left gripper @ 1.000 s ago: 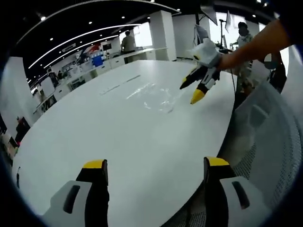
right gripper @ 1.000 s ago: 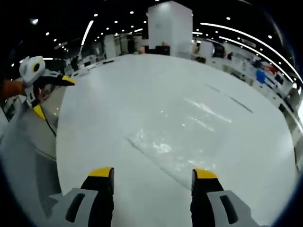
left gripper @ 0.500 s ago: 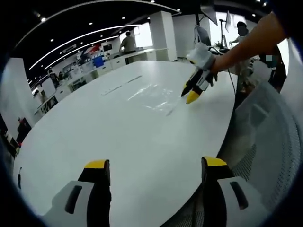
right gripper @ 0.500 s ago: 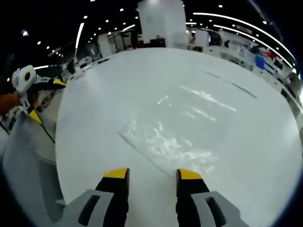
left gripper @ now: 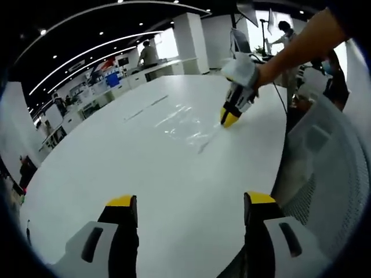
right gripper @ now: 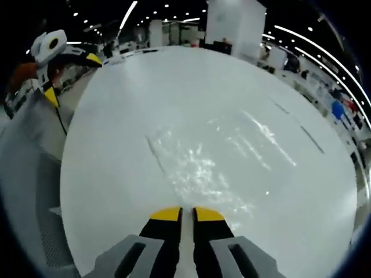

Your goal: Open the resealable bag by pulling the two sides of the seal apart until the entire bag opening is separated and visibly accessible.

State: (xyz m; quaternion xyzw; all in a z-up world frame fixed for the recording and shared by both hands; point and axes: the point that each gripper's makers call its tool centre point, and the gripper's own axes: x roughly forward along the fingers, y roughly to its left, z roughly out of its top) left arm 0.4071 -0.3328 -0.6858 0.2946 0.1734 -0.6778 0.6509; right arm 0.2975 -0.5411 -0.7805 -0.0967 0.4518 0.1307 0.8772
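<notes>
The clear resealable bag point(left gripper: 188, 124) lies flat, centre-frame on the white table point(left gripper: 116, 162); right gripper point(left gripper: 229, 119) nearly closed at its edge, apparently pinching one side; left gripper point(left gripper: 185, 202) hangs wide open, empty

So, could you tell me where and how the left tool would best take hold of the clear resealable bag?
Probably at the seal strip, the straight ridge along the edge of the bag facing the person. The bag lies flat on the white table, so that raised strip is the firmest part to pinch. The right tool sits at one end; the left tool, open, could come in low from the near table edge.
</notes>
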